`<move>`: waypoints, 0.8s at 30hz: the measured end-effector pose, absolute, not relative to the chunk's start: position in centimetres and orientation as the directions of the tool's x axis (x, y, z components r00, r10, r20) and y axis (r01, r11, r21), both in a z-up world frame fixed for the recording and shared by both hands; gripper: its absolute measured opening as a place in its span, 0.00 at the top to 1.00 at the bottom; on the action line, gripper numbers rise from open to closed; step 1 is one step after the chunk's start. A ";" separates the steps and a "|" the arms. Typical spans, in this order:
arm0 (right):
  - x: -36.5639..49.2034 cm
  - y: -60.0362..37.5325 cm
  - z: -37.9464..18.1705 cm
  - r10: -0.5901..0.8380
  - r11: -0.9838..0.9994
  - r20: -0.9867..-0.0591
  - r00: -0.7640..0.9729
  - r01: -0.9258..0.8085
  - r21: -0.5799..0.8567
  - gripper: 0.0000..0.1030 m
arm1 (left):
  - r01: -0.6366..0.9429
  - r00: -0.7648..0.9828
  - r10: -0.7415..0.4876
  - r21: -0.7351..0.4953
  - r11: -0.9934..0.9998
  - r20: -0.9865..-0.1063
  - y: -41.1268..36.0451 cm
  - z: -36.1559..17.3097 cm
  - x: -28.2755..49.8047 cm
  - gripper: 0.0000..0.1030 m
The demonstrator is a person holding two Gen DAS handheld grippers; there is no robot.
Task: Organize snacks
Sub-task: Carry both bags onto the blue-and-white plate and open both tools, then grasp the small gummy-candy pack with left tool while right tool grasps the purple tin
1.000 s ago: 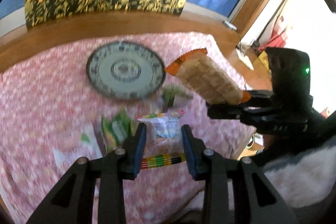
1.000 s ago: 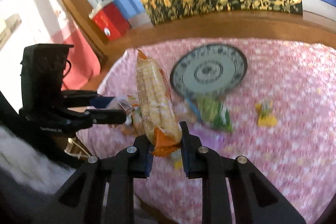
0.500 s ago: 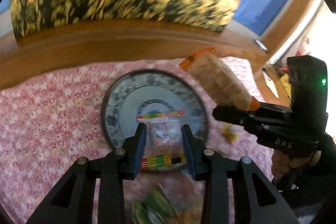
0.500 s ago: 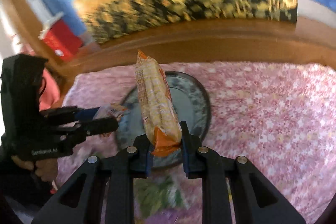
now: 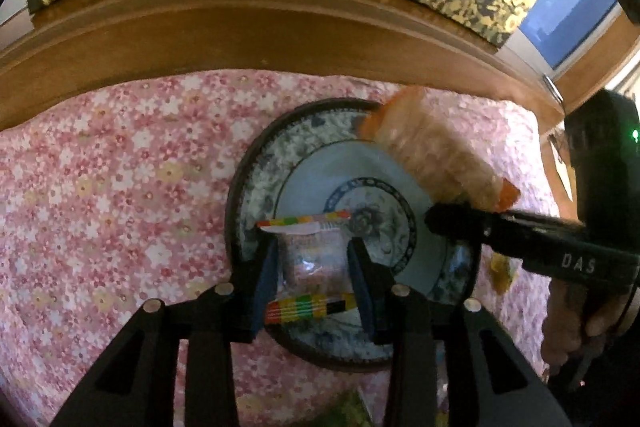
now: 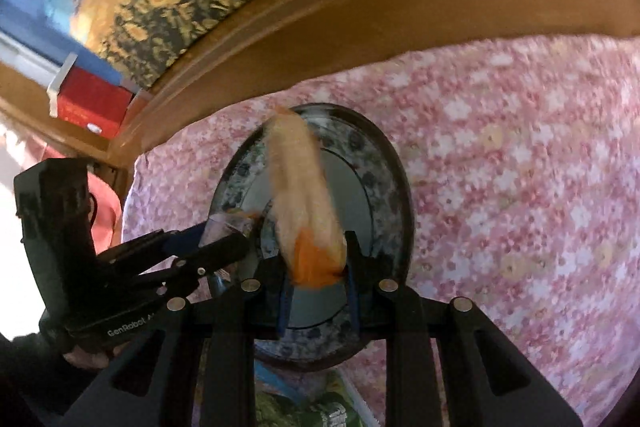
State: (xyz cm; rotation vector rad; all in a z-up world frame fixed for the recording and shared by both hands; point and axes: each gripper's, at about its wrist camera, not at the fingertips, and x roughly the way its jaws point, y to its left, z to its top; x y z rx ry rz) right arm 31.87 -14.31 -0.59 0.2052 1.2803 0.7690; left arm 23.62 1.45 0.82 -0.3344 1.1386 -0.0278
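Over a pink floral tablecloth [image 5: 120, 195], two hand-held grippers hang above a round blue-and-white patterned plate [image 5: 256, 163]. The left gripper [image 5: 314, 279] has a small clear snack packet with rainbow-striped ends [image 5: 310, 263] between its jaws, which have just been opening a little, though the pads look to be touching the packet's sides. The right gripper [image 6: 316, 279], nearly closed, pinches a long packet of pale crackers with orange ends [image 6: 300, 195] by its near end, the rest slanting out over the plate. Risks from here: the long packet, let go at that angle, could tip across the rim onto the cloth; the small packet could slip early from the loosening grip; the grippers, working close together, could knock each other.
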 end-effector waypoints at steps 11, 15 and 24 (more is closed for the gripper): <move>27.7 -16.7 4.3 0.559 0.781 -0.790 0.251 -0.480 0.400 0.36 | -0.112 0.565 -0.150 -0.256 0.960 -0.812 0.5 7.3 19.7 0.38; 24.2 -18.1 7.0 0.536 0.791 -0.772 0.343 -0.523 0.316 0.36 | -0.096 0.602 -0.079 -0.170 0.981 -0.795 -1.0 9.5 16.0 0.36; 17.7 -20.2 7.2 0.541 0.761 -0.773 0.332 -0.584 0.282 0.57 | -0.061 0.616 -0.117 -0.196 0.979 -0.779 -0.7 9.3 6.8 0.49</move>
